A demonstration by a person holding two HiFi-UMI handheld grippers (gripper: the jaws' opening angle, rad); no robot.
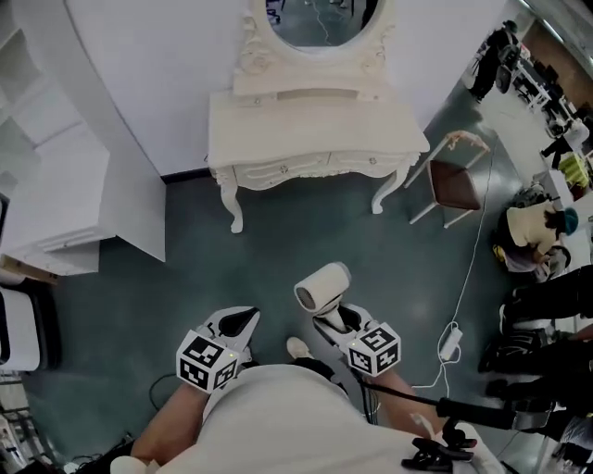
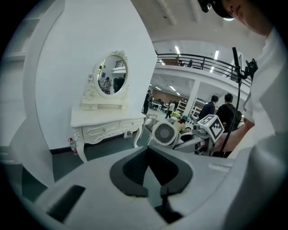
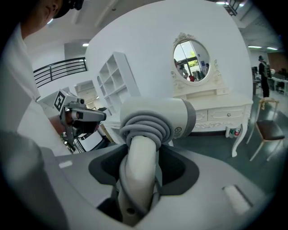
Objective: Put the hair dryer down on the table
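Observation:
A white hair dryer (image 1: 322, 285) with its grey cord wound round the neck stands upright in my right gripper (image 1: 332, 319), over the dark floor. In the right gripper view the jaws of the right gripper (image 3: 139, 175) are shut on the hair dryer's (image 3: 155, 119) handle. My left gripper (image 1: 243, 321) hangs to its left, shut, with nothing in it. From the left gripper (image 2: 153, 188) view the hair dryer's (image 2: 164, 133) round rear grille shows at the right. The white dressing table (image 1: 306, 120) stands ahead against the wall, some way off, its top bare.
An oval mirror (image 1: 320, 23) rises behind the table. A chair (image 1: 456, 180) with a dark seat stands to the table's right. White shelving (image 1: 56, 185) fills the left side. A power adapter with cable (image 1: 451, 341) lies on the floor; people and gear crowd the right edge.

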